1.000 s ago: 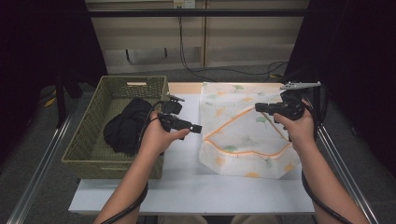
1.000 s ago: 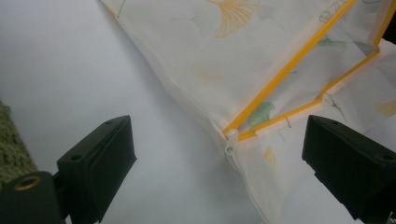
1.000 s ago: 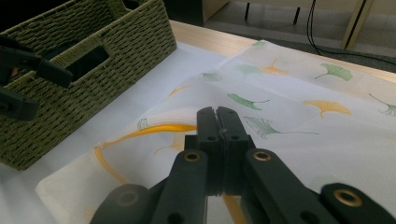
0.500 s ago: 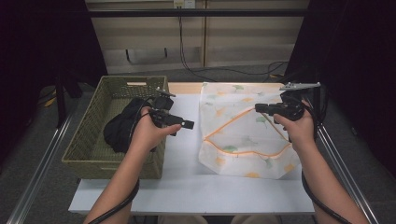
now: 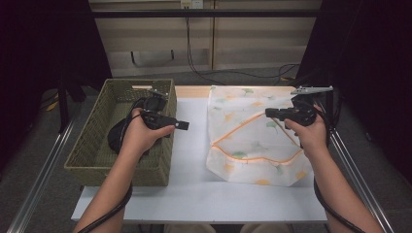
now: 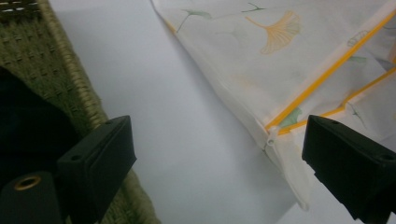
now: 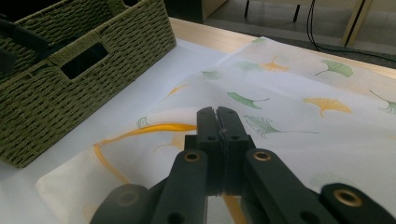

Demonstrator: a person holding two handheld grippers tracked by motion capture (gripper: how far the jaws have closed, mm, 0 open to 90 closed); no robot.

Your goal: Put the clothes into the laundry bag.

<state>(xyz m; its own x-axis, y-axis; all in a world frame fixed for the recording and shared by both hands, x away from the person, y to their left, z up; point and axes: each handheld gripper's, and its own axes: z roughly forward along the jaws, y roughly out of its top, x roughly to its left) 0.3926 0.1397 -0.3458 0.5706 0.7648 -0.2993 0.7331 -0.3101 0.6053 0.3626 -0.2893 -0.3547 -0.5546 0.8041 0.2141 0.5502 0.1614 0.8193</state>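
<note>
Left gripper (image 5: 182, 125) has swung back off the white desk (image 5: 194, 194) toward the wicker basket (image 5: 92, 160) over the last second, and now sits above the basket's right rim; jaws wide open and empty, nothing between them in the left gripper view. I read that as going for the black garment (image 5: 116, 138) lying in the basket near the desk's left edge, just under and left of that hand. No contact yet: the garment is a dark mass (image 6: 28, 130) beside the left jaw, not between the jaws

Right gripper (image 5: 268, 113) hasn't moved. Jaws fully closed, pinching the upper layer of the ginkgo-print mesh laundry bag (image 5: 252, 145) right at its orange zipper edge (image 7: 154, 127), holding the mouth lifted. Bag lies flat on the right half of the desk, mouth facing the basket, far end reaching the desk's far edge

Likely next: close on the garment, carry it across the bare strip of desk between basket and bag. The zipper end (image 6: 271, 139) sits between the left jaws' line of sight, well apart from them
</note>
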